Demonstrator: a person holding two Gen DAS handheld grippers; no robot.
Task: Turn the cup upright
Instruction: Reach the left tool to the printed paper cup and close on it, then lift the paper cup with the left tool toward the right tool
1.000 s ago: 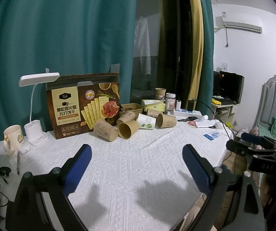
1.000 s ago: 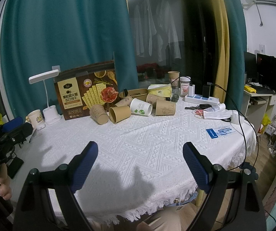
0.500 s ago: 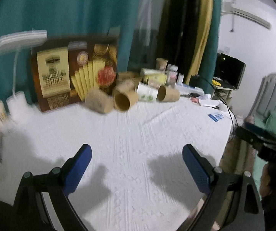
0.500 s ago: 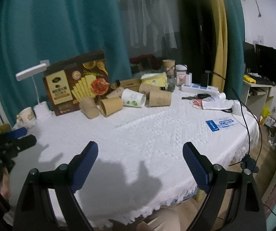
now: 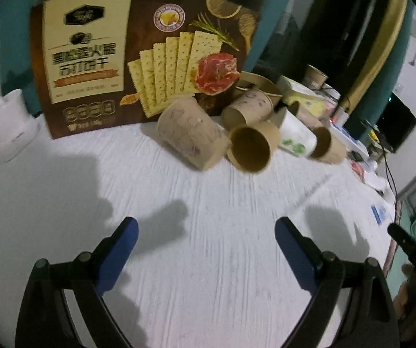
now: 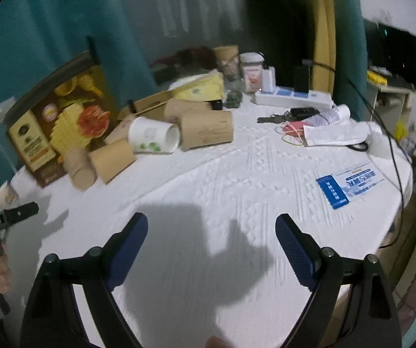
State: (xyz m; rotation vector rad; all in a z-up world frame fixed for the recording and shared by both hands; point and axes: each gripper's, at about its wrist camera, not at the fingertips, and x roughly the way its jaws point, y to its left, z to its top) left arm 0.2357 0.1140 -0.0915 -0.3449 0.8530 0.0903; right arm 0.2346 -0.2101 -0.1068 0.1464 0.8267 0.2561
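Blue pads line the fingers (image 5: 120,246) of the left gripper (image 5: 206,232), which stand wide apart with only bare white tablecloth (image 5: 208,261) between them. The right gripper (image 6: 211,229) is likewise spread wide over the cloth, holding nothing, its shadow falling on the weave just ahead. Beyond the left gripper, toward the far edge of the table, a cluster of paper cups lies tipped over: a patterned brown cup (image 5: 192,137) on its side with its base toward the camera, a plain brown cup (image 5: 251,149) touching it with its open mouth facing the camera, a white cup with green print (image 5: 296,136) just beside that, and another brown cup (image 5: 327,145) at the end of the row. More cups lie behind them, against a shallow cardboard tray. A large cracker box (image 5: 138,61) stands upright behind the cluster, near the far edge, in front of a teal curtain (image 6: 48,29). From the right wrist view, a white power strip (image 6: 293,97) lies along the far edge, and a blue and white leaflet (image 6: 348,184) lies flat near the right edge. The left gripper's black tip shows at that view's left border.
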